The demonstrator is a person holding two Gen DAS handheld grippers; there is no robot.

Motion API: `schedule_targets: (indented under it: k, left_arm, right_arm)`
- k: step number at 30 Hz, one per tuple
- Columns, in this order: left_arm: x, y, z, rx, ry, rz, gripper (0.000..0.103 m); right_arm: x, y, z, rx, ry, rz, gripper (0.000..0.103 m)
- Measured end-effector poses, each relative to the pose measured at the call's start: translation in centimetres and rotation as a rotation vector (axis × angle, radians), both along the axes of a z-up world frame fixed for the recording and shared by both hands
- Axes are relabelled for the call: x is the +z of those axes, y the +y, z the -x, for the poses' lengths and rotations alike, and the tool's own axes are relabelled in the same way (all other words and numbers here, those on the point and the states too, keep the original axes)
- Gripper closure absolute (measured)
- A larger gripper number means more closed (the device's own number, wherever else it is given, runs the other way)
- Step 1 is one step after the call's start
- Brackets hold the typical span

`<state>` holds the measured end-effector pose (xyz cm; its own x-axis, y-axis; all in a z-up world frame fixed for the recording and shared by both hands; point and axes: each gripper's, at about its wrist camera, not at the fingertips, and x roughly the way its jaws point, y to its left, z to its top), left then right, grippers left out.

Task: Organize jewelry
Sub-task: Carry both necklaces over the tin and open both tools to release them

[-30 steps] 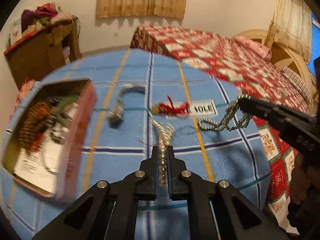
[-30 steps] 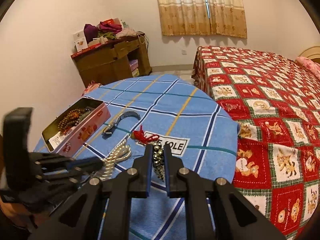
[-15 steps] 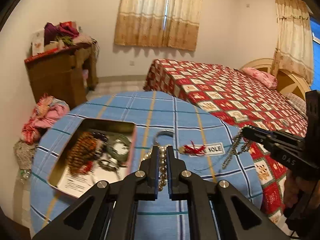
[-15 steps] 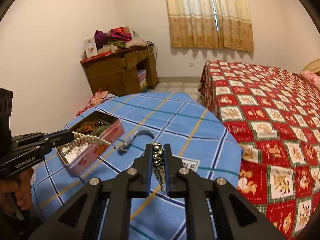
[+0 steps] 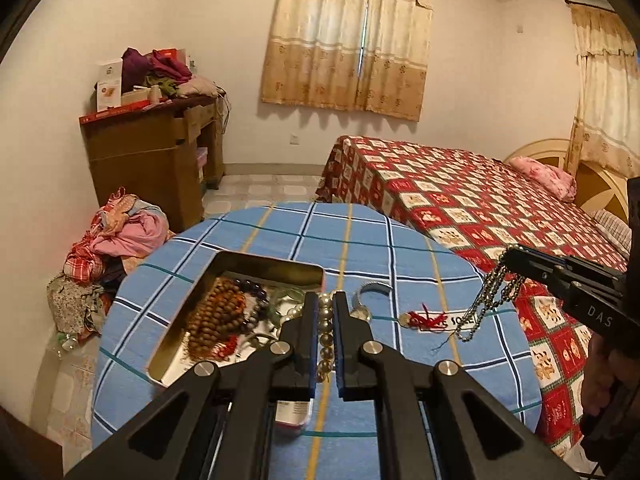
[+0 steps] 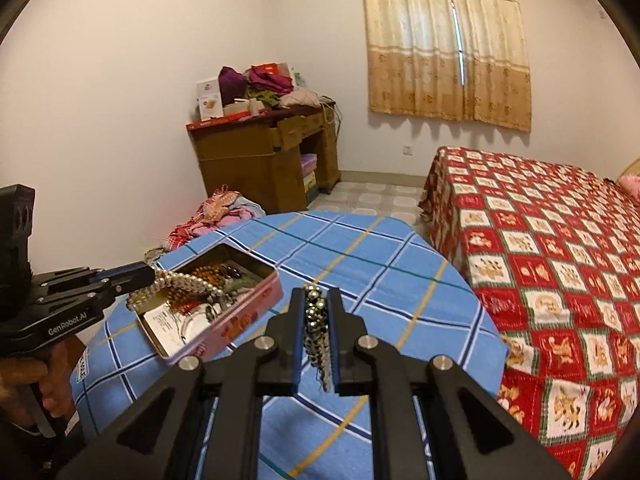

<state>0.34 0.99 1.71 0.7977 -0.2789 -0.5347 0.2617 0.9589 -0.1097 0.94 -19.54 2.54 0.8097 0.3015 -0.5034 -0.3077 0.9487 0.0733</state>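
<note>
Since a second ago both grippers have lifted off the cloth: the pearls, which trailed on the table then, now hang clear of it, and the chain has come up off the label.

The left gripper point(image 5: 325, 308) is pinched on the pearls point(image 5: 325, 322), a strand of pale beads running up between its pads; in the right wrist view the strand point(image 6: 188, 282) droops from the tip over the tin point(image 6: 236, 322). The right gripper point(image 6: 317, 300) is clamped on the chain point(image 6: 318, 332), a bunched dark metal bead chain; from the left wrist view it dangles in loops point(image 5: 490, 302) above the table's right edge.

The tin lies open on the table point(image 5: 360, 240), its inside holding brown prayer beads point(image 5: 222, 318), dark beads and a paper card. Just right of the tin a curved metal bangle point(image 5: 370, 292) rests on the blue checked cloth, and beside that a red tassel point(image 5: 426, 318) lies on a white label.

Beyond the table stand a bed point(image 6: 560, 240) with a red patchwork cover, a wooden desk point(image 6: 264, 152) piled with clothes, and a heap of clothes point(image 5: 116, 236) on the floor.
</note>
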Motion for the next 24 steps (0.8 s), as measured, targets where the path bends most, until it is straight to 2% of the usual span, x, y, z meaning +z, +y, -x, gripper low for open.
schedule_targets:
  k: [13,24]
  left_arm:
    - [0.6,3.9,-1.1,0.078,-0.017,0.006,0.098]
    - [0.1,5.9,-2.3,0.132,-0.007,0.004,0.098]
  right_arm:
    - [1.7,5.0,-1.8,0.107,-0.048,0.032,0.090]
    - [2.1,9.3,-3.3,0.201,-0.069,0.011,0.091]
